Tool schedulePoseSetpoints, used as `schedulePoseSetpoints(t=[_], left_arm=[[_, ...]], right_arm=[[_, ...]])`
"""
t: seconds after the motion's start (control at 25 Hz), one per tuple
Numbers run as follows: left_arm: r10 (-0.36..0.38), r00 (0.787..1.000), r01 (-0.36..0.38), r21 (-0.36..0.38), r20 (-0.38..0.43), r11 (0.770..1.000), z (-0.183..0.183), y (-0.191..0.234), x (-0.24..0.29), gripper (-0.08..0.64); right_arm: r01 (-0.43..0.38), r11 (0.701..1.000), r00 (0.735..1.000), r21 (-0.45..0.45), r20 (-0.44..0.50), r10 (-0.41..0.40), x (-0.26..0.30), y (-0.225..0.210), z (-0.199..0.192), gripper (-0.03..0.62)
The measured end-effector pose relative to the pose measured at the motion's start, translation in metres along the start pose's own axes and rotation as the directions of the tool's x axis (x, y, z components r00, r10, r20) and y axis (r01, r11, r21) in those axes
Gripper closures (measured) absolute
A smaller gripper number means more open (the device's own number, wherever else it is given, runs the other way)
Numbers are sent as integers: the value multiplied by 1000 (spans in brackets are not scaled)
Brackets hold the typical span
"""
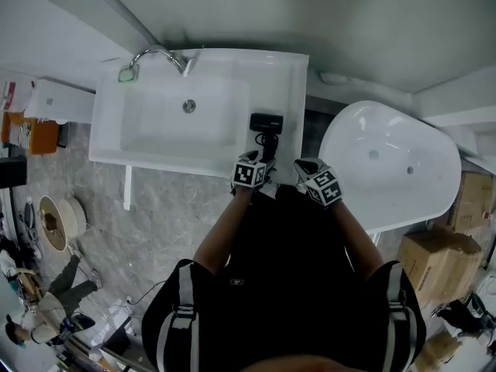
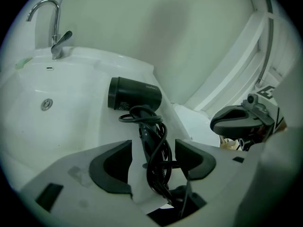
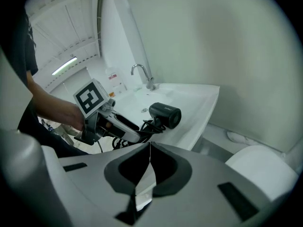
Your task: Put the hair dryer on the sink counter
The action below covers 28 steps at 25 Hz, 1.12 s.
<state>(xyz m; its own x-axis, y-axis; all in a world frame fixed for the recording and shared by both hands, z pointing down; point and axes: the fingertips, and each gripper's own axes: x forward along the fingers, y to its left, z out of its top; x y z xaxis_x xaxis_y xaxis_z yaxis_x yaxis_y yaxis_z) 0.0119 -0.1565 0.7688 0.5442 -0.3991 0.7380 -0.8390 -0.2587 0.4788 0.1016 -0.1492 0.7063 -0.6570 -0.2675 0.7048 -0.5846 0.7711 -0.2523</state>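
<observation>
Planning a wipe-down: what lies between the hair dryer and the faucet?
Between the hair dryer and the faucet lies the sink basin with its drain, otherwise bare, as the head view shows.

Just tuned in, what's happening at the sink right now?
A person works with two handheld grippers. The black hair dryer lies on the white sink counter, right of the basin, cord bundled around its handle. The left gripper is open, its jaws straddling the handle and cord without pressing them. The right gripper is shut and empty beside it.
</observation>
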Motion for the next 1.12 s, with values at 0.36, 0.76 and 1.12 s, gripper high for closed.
schedulePoseSetpoints(t=[0.36, 0.76, 1.12], left_arm=[[-160, 985, 150, 135, 62, 979, 15, 8, -35, 288], [-274, 939, 220, 252, 207, 943, 34, 12, -76, 538], [-370, 922, 318, 321, 116, 892, 23, 18, -93, 543]], right_arm=[[45, 998, 999, 34, 30, -46, 16, 25, 21, 532], [113, 992, 992, 56, 55, -116, 25, 39, 33, 532], [179, 980, 978, 84, 93, -186, 39, 51, 45, 534]])
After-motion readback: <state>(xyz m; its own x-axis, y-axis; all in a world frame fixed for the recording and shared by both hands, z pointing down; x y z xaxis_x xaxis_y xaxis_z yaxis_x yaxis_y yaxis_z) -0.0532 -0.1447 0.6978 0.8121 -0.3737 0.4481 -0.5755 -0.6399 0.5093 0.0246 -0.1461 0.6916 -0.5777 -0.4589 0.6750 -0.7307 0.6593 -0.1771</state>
